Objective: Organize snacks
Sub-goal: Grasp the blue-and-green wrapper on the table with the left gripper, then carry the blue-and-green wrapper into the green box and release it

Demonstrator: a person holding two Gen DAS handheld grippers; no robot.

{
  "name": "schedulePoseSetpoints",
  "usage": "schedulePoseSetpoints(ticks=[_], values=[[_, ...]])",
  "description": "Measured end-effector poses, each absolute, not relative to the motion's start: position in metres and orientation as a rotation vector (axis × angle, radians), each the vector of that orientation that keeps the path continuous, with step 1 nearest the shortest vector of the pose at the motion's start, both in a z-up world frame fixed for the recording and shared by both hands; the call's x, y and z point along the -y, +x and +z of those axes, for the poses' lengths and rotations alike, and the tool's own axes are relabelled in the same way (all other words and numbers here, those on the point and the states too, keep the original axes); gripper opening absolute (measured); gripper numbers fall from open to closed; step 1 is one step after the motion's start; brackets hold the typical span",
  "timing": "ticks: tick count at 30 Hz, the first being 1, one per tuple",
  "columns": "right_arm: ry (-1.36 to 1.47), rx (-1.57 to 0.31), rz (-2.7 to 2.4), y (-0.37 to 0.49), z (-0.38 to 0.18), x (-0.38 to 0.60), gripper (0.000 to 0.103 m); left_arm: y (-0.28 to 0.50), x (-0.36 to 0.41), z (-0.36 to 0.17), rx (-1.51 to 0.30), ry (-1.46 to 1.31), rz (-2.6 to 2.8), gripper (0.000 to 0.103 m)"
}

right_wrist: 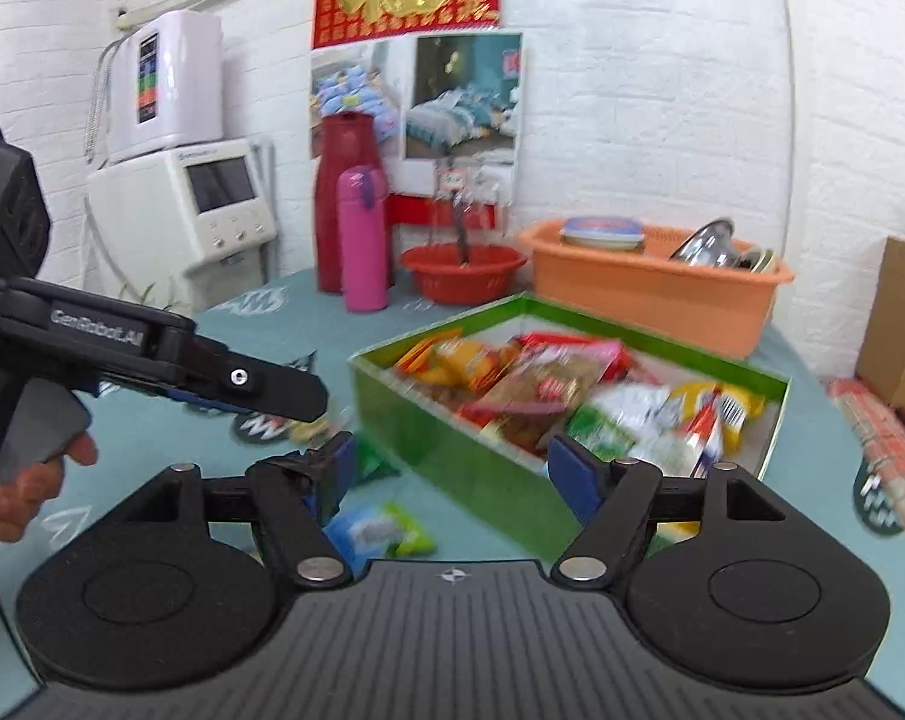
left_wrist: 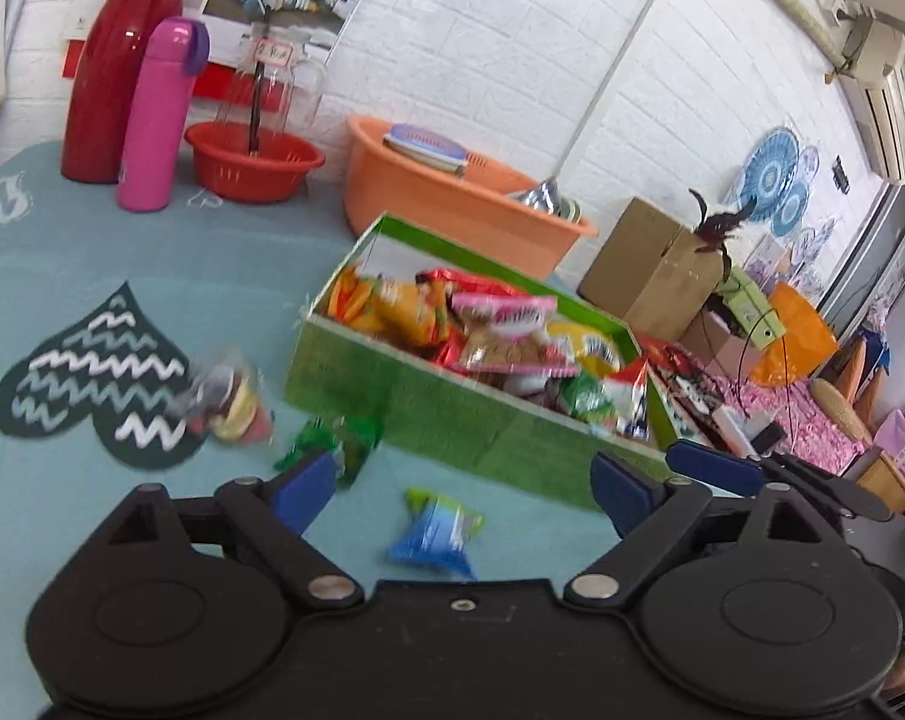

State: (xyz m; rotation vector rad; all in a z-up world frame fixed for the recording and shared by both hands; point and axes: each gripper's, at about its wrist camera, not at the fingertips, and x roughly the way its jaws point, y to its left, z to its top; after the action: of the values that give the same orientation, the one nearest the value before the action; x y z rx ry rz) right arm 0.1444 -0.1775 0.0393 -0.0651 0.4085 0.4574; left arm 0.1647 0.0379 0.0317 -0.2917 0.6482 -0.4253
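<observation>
A green box (left_wrist: 452, 420) (right_wrist: 446, 444), filled with several bright snack packets, stands on the teal tablecloth. Loose on the cloth in front of it lie a blue-and-green packet (left_wrist: 434, 534) (right_wrist: 380, 531), a green packet (left_wrist: 338, 441) (right_wrist: 371, 459) and a clear bag of mixed sweets (left_wrist: 230, 402). My left gripper (left_wrist: 464, 489) is open above the blue-and-green packet, with nothing between its pads. My right gripper (right_wrist: 452, 471) is open too, at the box's near wall, and holds nothing. One left finger (right_wrist: 272, 390) reaches in from the left of the right wrist view.
Behind the box stand an orange tub (left_wrist: 452, 198) with dishes, a red bowl (left_wrist: 251, 165), a pink bottle (left_wrist: 155, 120) and a red jug (left_wrist: 110, 66). A cardboard box (left_wrist: 650, 270) stands at the right and a white appliance (right_wrist: 212, 204) at the back left. A hand (right_wrist: 26, 480) grips the left handle.
</observation>
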Motion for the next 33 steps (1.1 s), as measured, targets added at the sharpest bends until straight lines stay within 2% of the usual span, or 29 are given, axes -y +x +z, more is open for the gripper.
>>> schedulePoseSetpoints(ticks=[9, 10, 12, 13, 14, 19, 20, 23, 31, 33], values=[[-0.033, -0.523, 0.441, 0.115, 0.007, 0.179, 0.103, 0.189, -0.008, -0.008, -0.72, -0.232, -0.427, 0.102], [-0.03, -0.531, 0.439, 0.113, 0.004, 0.179, 0.103, 0.194, -0.006, -0.011, -0.731, -0.236, -0.422, 0.093], [-0.029, -0.542, 0.438, 0.111, 0.0, 0.179, 0.103, 0.202, -0.004, -0.019, -0.769, -0.253, -0.416, 0.05], [-0.03, -0.545, 0.439, 0.109, -0.001, 0.179, 0.103, 0.203, -0.004, -0.022, -0.791, -0.264, -0.426, 0.041], [-0.031, -0.548, 0.44, 0.108, -0.004, 0.179, 0.103, 0.203, -0.004, -0.025, -0.806, -0.272, -0.437, 0.039], [-0.041, -0.568, 0.468, 0.106, -0.012, 0.175, 0.103, 0.171, -0.003, -0.025, -0.833, -0.309, -0.475, 0.039], [-0.042, -0.573, 0.474, 0.106, -0.014, 0.174, 0.103, 0.166, -0.003, -0.024, -0.835, -0.322, -0.485, 0.044], [-0.041, -0.59, 0.49, 0.108, -0.02, 0.168, 0.103, 0.157, -0.007, -0.02, -0.81, -0.368, -0.492, 0.074], [-0.035, -0.607, 0.496, 0.123, -0.026, 0.151, 0.103, 0.164, -0.001, -0.021, -0.838, -0.374, -0.498, 0.074], [-0.024, -0.618, 0.497, 0.128, -0.028, 0.149, 0.096, 0.166, 0.0, -0.024, -0.853, -0.375, -0.503, 0.072]])
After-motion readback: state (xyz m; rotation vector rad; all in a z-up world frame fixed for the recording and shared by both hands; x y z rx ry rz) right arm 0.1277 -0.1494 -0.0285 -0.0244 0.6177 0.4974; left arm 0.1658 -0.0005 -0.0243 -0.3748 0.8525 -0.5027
